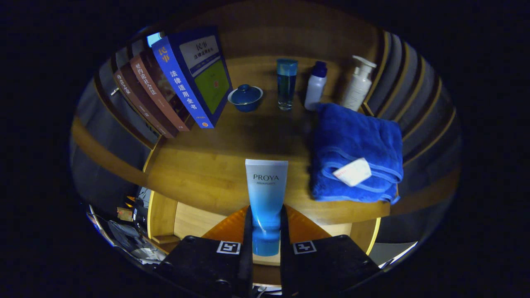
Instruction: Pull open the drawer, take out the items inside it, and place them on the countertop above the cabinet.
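- The gripper (266, 225) at the bottom centre of the frame is closed on a blue-and-white plastic cosmetic tube (266, 194); both fingers press its darker blue cap end, and the flat white end points up and away from them.
- The tube is held over the front edge of the wooden counter (207, 165), in the lower middle of the frame.
- Below the counter edge, behind the fingers, the pale wooden inside of the open drawer (194, 221) shows; what it holds is hidden by the gripper.
- Right of the tube, a folded blue towel (356, 145) with a white tag lies on the counter, near its front edge.
- Beyond the towel, at the upper right, a white pump bottle (358, 85) stands partly behind it.
- Beside that, a white bottle with a dark blue cap (316, 87) and a tall clear blue bottle (286, 82) stand upright; the clear one has liquid inside.
- Left of them sits a small blue lidded bowl (245, 97); its lid is on, so the contents cannot be seen.
- At the upper left, a row of books (174, 87), blue and brown, leans to one side.
- At the lower left, dark clutter lies below the counter, too dim to make out.
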A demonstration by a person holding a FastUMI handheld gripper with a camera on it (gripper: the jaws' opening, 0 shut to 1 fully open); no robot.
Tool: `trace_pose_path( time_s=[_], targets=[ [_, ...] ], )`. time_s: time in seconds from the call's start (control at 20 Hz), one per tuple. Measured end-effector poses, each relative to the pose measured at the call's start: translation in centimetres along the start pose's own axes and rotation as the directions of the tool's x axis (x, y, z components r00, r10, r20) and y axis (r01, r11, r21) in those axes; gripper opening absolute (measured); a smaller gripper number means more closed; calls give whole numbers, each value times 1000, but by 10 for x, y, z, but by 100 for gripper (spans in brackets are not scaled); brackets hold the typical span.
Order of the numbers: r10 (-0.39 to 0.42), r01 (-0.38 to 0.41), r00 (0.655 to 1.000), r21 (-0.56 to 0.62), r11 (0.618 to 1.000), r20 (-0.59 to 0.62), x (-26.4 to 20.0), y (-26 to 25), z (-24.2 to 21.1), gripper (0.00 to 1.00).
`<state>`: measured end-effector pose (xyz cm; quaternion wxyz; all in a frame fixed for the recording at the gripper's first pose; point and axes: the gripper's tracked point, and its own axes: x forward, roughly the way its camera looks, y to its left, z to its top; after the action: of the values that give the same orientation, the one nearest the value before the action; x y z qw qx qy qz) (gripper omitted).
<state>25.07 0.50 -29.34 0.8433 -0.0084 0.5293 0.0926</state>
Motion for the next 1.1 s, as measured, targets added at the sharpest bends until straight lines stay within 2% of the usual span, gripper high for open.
trace_pose_path(
  time_s=[0.3, 0.5, 0.65, 0.8, 1.1],
  targets=[
    [-59, 59, 997, 7, 998, -45, 22, -5, 6, 31],
    [-46, 46, 997, 10, 999, -58, 25, -1, 4, 58],
    [-67, 67, 997, -7, 998, -31, 25, -7, 7, 79],
    [-56, 56, 998, -19, 998, 9, 10, -2, 4, 99],
    [-5, 27, 990, -152, 988, 144, -34, -2, -7, 100]
  ],
)
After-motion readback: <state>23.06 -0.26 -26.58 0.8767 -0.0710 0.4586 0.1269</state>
